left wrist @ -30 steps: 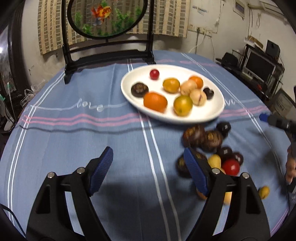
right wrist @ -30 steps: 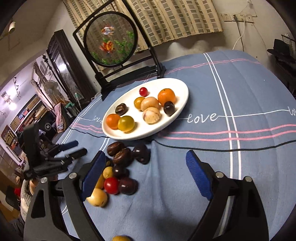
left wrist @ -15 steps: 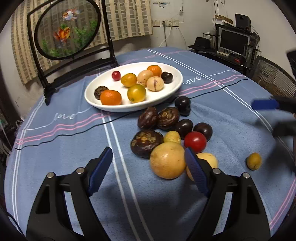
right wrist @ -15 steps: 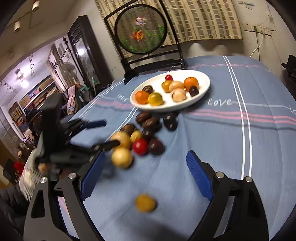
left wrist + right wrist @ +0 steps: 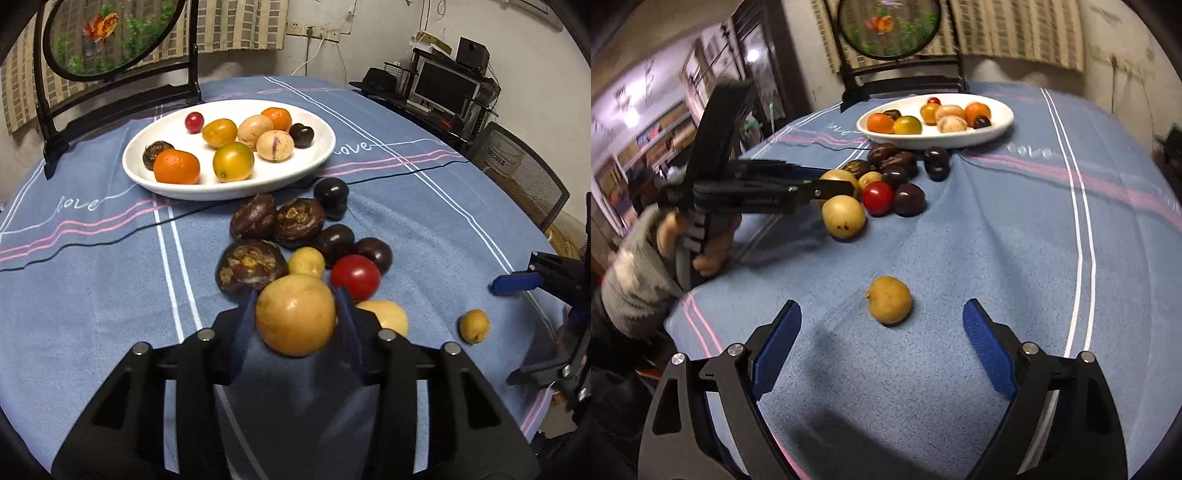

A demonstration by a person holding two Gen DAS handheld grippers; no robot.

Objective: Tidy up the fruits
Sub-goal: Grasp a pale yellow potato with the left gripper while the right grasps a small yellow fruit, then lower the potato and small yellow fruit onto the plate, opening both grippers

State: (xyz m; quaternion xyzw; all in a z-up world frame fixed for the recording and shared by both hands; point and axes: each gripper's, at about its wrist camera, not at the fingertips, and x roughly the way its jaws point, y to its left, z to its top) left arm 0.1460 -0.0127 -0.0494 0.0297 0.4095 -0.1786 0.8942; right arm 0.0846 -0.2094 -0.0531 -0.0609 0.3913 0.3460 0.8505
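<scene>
Left gripper pinches the big yellow fruit at lower centre of its view, white plate straight ahead toward upper centre beyond the loose pile; right gripper gapes wide, empty, small yellow fruit just ahead between its pads.

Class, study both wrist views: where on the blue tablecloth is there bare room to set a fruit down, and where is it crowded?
Bare cloth lies left of the white double stripe, below the black cable. More lies right of the small yellow fruit, up to the white stripes. It is crowded between the white plate and the left gripper, which grips the large yellow fruit.
</scene>
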